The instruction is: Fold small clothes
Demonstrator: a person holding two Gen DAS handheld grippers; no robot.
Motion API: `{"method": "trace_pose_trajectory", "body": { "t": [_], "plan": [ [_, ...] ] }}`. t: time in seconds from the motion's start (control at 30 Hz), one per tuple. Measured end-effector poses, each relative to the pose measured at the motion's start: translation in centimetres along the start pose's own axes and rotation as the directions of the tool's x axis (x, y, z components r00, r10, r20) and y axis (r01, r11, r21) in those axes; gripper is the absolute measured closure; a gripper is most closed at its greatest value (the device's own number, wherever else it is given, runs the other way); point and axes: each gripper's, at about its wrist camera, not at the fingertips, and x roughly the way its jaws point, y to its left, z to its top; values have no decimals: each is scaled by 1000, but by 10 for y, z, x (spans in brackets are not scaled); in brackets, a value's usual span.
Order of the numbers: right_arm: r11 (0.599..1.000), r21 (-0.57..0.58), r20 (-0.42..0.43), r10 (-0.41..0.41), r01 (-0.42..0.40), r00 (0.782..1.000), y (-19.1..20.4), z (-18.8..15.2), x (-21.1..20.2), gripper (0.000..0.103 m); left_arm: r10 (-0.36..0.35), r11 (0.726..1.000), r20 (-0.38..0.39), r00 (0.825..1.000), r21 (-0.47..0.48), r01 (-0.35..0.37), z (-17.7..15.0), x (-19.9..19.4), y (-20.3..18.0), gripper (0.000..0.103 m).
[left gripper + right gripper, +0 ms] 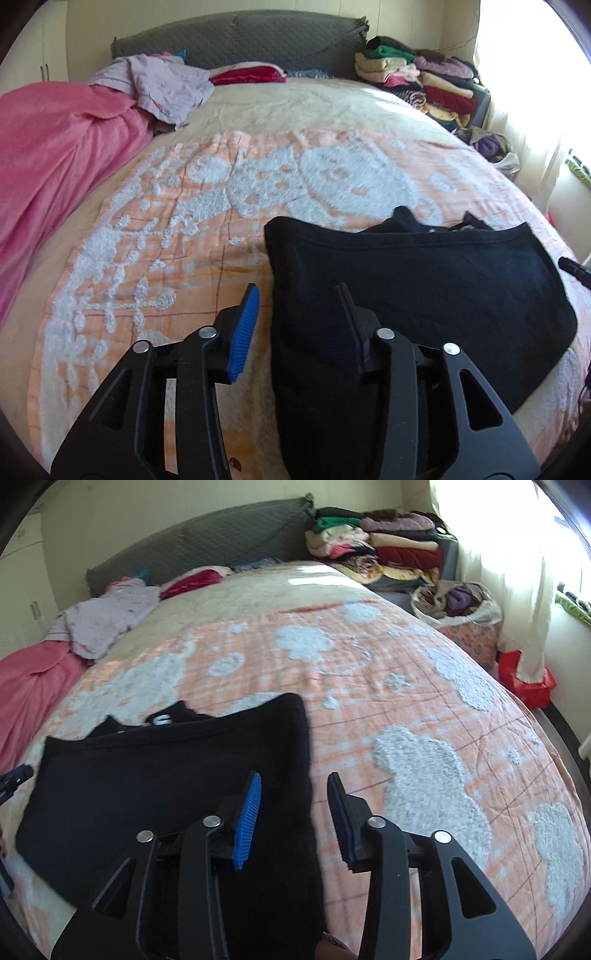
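The black garment [424, 280] lies flat on the orange-and-white bedspread [166, 229], folded over itself, a stitched hem running across its far part (a scrap of pale lettering peeks out beyond it in the right wrist view). The left gripper [299, 314] stands released, straddling the garment's left edge; the right gripper [293, 805] likewise released at the right edge. Nothing is pinched.

Matt black knit garment [424, 280], soft cloth, tufted fluffy white-on-peach bedspread [207, 206], rough nap, quilted grey headboard [258, 40], matt black plastic grippers, ribbed blue pads [248, 821]
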Motion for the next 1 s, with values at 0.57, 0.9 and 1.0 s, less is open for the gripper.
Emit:
{"method": "trace_pose_trajectory", "body": {
  "t": [0.57,0.9,1.0],
  "plan": [
    [990,-103,-142,80,-95,987,46,-63,-15,56,-67,998,-126,990,3,68,-70,-11,-23,55],
    [980,-155,-87,109,-122,990,64,-68,-46,38,-68,998,-126,990,-21,65,-84,-34,-15,48],
    [968,-211,-58,130,-140,990,81,-69,-59,32,-62,997,-101,993,-42,58,-80,-46,-6,43]
  ]
}}
